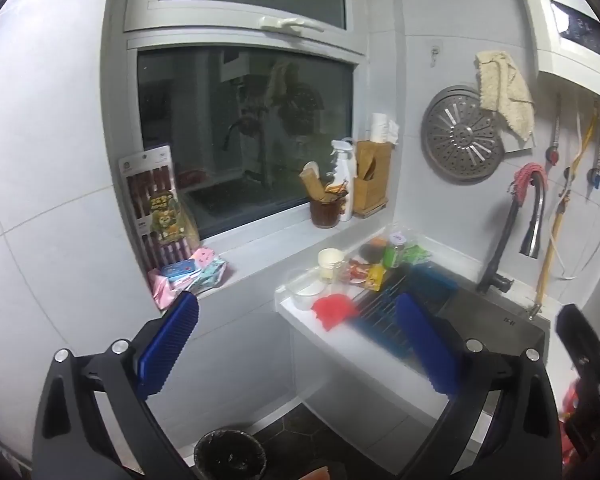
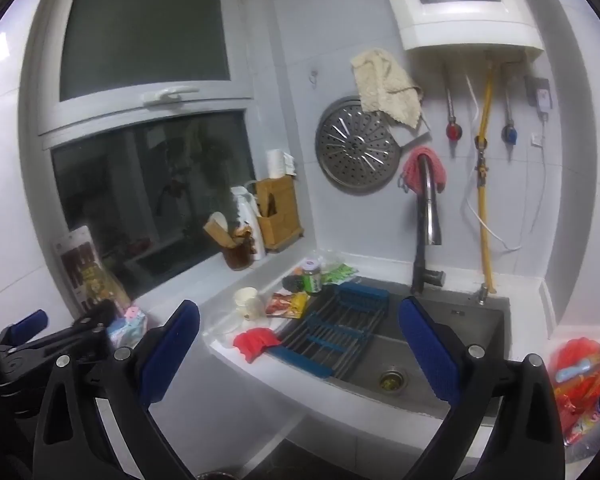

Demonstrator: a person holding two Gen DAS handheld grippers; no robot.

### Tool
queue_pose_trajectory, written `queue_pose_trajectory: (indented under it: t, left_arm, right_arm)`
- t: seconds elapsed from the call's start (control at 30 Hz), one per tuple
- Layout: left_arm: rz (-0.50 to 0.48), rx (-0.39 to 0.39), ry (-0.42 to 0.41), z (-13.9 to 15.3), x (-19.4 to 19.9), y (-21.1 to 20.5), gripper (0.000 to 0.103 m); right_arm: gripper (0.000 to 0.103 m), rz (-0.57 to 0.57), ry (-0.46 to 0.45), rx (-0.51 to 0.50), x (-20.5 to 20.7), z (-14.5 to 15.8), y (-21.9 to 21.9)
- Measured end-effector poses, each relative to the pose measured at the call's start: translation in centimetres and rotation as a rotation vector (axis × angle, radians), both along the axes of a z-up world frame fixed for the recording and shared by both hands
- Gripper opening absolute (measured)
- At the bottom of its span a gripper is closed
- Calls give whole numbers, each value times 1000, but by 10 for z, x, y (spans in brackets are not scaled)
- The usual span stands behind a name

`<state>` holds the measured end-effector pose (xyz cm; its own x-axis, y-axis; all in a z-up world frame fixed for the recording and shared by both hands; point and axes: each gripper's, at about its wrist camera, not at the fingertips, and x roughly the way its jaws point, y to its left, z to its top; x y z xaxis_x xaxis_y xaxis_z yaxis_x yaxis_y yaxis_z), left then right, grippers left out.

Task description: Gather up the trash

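Left gripper (image 1: 296,344) spread wide, nothing between the blue pads, hanging in the air well short of the counter (image 1: 352,344). Straight ahead of it and a bit above: red crumpled wrapper (image 1: 334,309) lying right at the counter's front edge, just left of the blue dish rack (image 1: 396,308) over the sink. Past that, farther from the fingers: white paper cup (image 1: 331,263) standing upright, a clear plastic lid or dish (image 1: 306,286) just beside it, a red and yellow snack packet (image 1: 366,274) flat on the counter, then a green jar (image 1: 394,248) and a green wrapper (image 1: 416,252) back near the wall. Directly below the left gripper, on the dark floor: black trash bin (image 1: 230,456), mouth open upward.

Right gripper (image 2: 300,344) also wide open and holding nothing, apart from everything. Same red wrapper (image 2: 256,342) sitting just above the gap between its fingers, slightly toward the left finger. Cup (image 2: 247,302) and snack packet (image 2: 286,305) farther ahead, sink (image 2: 440,344) with its drain off toward the right finger. Faucet (image 2: 426,224) with a pink cloth draped over the top, beyond the right finger. Far right edge: a red bag of snacks (image 2: 580,384), partly cut off.

Pink and blue packets (image 1: 196,270) on the window sill, just over the left gripper's left finger.
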<state>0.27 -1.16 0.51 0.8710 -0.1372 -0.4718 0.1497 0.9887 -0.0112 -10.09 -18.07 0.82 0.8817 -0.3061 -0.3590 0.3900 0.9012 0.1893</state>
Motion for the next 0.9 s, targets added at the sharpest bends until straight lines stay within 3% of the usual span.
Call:
queue_pose_trajectory:
  t: [0.3, 0.5, 0.9]
  left_arm:
    - [-43, 61, -50, 2, -12, -17, 97]
    - [-58, 52, -11, 2, -12, -11, 97]
    - [-45, 69, -32, 3, -14, -5, 97]
  right_arm:
    - [97, -44, 26, 9, 1, -2, -8]
    - [97, -52, 75, 3, 0, -1, -7]
    - [97, -28, 101, -10, 6, -4, -6]
